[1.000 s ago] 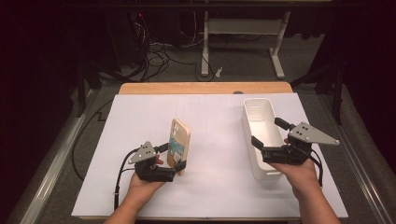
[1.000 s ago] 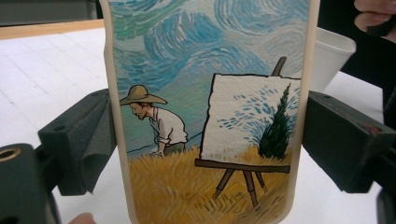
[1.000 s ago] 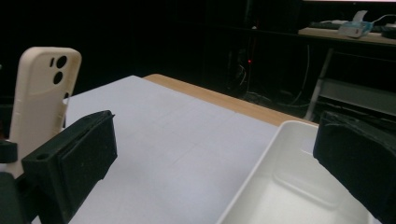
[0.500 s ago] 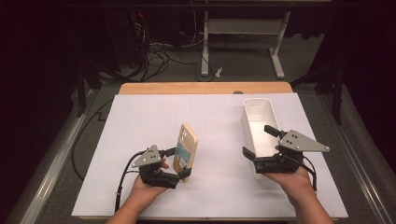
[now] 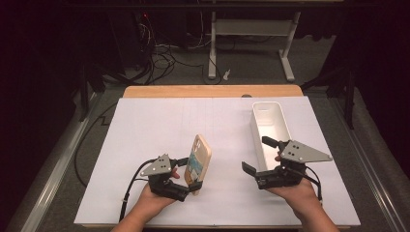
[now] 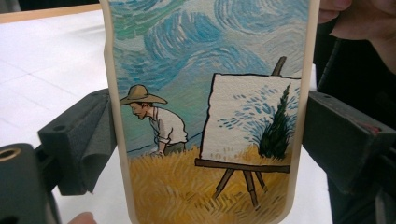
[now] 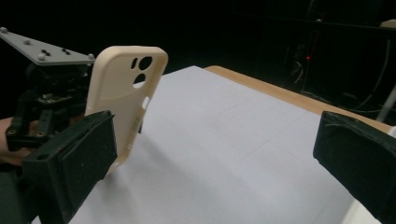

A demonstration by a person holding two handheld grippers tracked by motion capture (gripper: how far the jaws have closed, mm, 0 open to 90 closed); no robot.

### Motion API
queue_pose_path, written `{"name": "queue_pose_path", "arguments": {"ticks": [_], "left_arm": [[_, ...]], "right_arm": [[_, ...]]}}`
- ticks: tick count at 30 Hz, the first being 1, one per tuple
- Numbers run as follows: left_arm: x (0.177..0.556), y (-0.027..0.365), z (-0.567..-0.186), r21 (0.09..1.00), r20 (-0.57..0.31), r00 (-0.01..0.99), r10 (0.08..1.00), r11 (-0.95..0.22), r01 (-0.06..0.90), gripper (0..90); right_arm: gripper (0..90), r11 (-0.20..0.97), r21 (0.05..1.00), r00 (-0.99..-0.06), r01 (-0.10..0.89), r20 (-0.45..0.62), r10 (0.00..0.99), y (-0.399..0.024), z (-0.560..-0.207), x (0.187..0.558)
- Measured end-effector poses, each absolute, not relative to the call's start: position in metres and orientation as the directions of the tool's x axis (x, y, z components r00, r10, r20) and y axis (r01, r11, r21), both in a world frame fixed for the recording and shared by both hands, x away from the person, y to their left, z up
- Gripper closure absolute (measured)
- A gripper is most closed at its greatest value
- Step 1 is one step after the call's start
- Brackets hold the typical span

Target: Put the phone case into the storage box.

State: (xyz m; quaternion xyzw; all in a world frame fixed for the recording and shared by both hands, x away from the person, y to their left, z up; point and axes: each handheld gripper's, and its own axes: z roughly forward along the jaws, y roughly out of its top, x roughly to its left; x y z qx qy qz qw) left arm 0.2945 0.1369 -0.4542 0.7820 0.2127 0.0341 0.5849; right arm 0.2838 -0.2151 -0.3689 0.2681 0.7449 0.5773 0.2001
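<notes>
White paper covers the surface (image 5: 145,130). Left tongs (image 5: 193,175) clamp an upright phone case (image 5: 199,162); right tongs (image 5: 258,155) gape, apparently just beside 1 white bin (image 5: 269,121).

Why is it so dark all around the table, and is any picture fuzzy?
High view: light falls on the white table while the room behind stays dark. Left gripper view: the phone case is sharp, the jaws blurry. Right gripper view: near jaws soft, black background.

Cream phone case (image 6: 210,112), painted with blue swirls, a yellow field and an easel. Its inside is plain cream. White tray (image 5: 270,126), white table cover (image 5: 159,130).
</notes>
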Motion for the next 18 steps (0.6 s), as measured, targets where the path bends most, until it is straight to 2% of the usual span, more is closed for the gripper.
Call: {"name": "queue_pose_path", "arguments": {"ticks": [18], "left_arm": [[0.289,0.125,-0.456,0.930,-0.190,0.943,0.273,-0.258,0.262,10.5]], "right_arm": [[0.0,0.169,0.967,-0.844,0.192,0.075,0.531,-0.197,-0.371,0.276]]}}
